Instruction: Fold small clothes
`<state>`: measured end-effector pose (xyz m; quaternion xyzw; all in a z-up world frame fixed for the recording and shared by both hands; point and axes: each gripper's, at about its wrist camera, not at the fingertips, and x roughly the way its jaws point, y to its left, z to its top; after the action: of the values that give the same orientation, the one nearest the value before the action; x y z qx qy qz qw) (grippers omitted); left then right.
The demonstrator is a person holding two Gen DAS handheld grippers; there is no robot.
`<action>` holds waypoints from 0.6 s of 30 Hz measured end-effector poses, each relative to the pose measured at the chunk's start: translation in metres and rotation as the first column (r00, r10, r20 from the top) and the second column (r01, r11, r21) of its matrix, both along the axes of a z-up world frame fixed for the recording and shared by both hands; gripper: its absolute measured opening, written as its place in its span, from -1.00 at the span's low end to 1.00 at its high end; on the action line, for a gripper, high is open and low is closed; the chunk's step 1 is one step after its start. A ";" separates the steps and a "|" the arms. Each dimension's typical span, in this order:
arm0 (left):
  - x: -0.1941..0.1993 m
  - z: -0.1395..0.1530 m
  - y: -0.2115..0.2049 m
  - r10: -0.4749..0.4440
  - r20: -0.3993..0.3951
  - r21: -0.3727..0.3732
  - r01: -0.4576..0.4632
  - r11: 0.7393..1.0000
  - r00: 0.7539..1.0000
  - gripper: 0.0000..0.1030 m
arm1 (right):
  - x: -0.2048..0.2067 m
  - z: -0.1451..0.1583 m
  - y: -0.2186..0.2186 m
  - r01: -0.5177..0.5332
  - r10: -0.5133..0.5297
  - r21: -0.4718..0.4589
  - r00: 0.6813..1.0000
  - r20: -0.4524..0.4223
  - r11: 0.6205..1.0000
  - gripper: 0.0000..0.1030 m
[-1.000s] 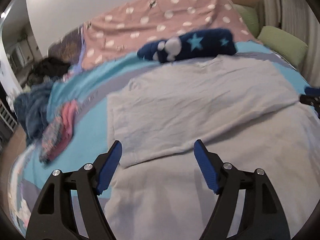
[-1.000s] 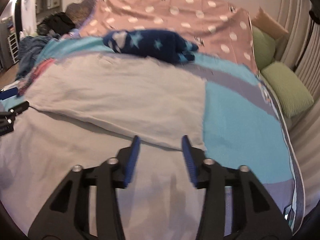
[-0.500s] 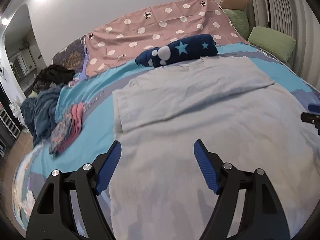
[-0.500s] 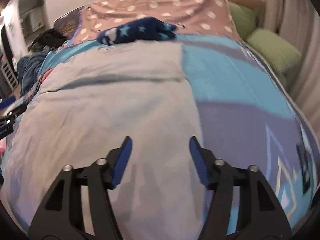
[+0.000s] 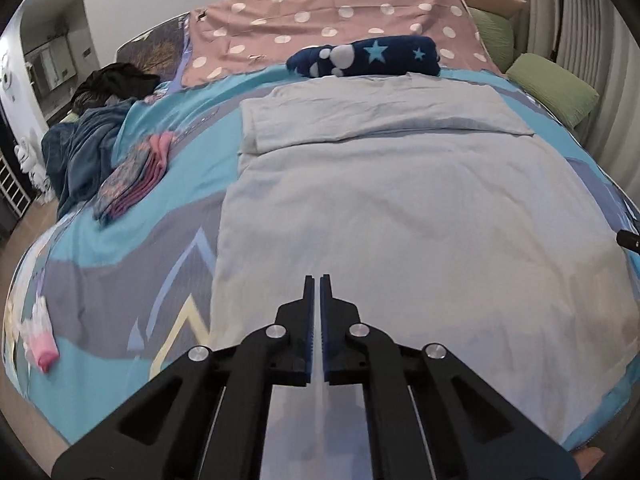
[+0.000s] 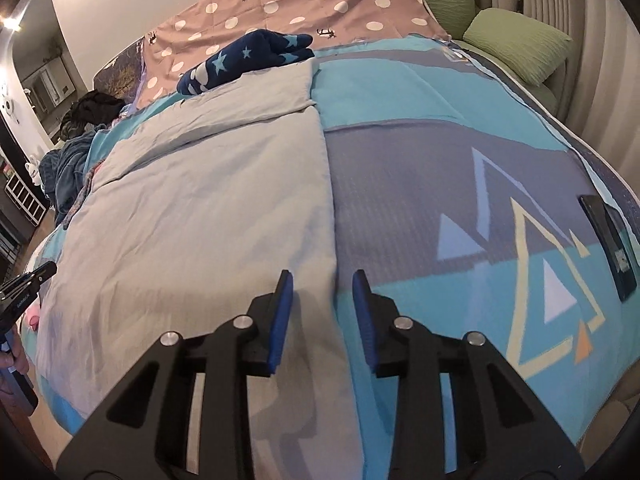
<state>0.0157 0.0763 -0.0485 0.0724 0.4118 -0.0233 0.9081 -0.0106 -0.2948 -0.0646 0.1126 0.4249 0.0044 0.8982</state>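
We see the pale grey cloth [image 5: 400, 220] as soft, matt woven fabric, lightly creased, lying on the bedcover [image 6: 440, 168], a smooth matt printed cotton. Beyond the grey cloth, the navy star blanket [image 5: 372, 56] looks fleecy and plush. Both grippers' fingers [image 6: 280, 312] carry ribbed blue rubbery pads on matt black plastic arms with shiny metal rivets [image 5: 276, 331]

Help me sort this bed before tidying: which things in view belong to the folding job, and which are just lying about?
Job in hand:
- grey garment, far end folded over
- left tool, shut on nothing
- right tool, open, closing over the garment's right edge

Lying about:
- navy star-print bundle
- pink clothes pile
- dark blue blanket
- green pillow
- dark flat device
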 end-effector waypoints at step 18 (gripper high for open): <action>-0.041 -0.006 0.019 0.049 -0.015 0.011 -0.049 0.999 0.999 -0.98 | -0.049 -0.006 -0.006 -0.004 0.004 0.020 1.000 -0.006 1.000 -0.32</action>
<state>-0.0254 0.0950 -0.0542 0.0668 0.4204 0.0005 0.9049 -0.0600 -0.3010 -0.0710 0.1206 0.4279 0.0102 0.8957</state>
